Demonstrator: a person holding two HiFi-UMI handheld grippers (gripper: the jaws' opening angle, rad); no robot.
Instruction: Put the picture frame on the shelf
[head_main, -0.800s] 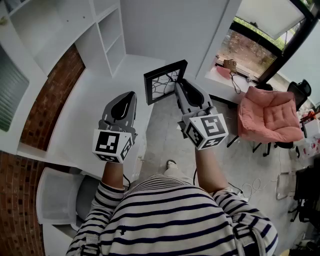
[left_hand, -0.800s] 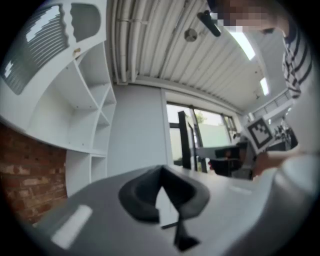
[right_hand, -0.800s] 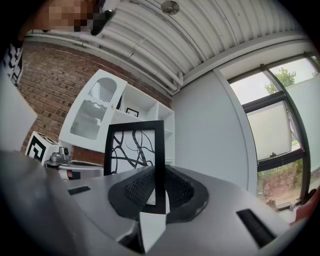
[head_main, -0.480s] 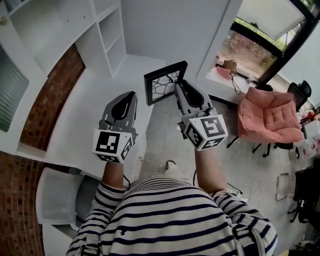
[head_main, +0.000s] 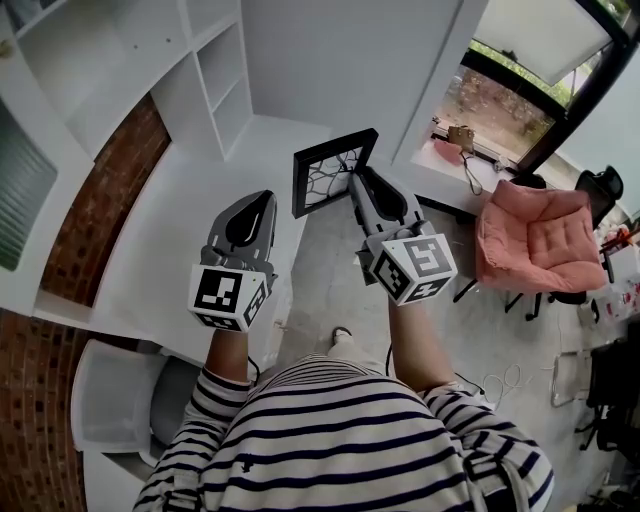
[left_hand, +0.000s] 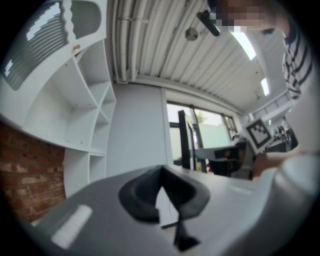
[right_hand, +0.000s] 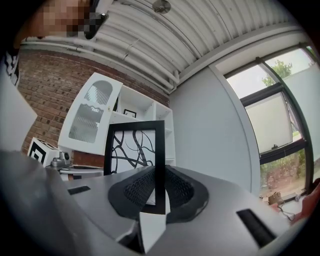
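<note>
My right claw (head_main: 360, 186), clamped on the black rectangular picture frame (head_main: 333, 170), has lifted it slightly toward the white wall shelf (head_main: 215, 70); left claw (head_main: 258, 202) closed, empty; placement pending.

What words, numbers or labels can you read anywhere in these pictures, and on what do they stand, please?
No readable text anywhere.
Left marker cube: black and white square code, no letters.
Right marker cube: the same kind of code, no letters.
Picture frame: black curving lines only, no writing.
Small dark frame far behind: too small to read.
</note>
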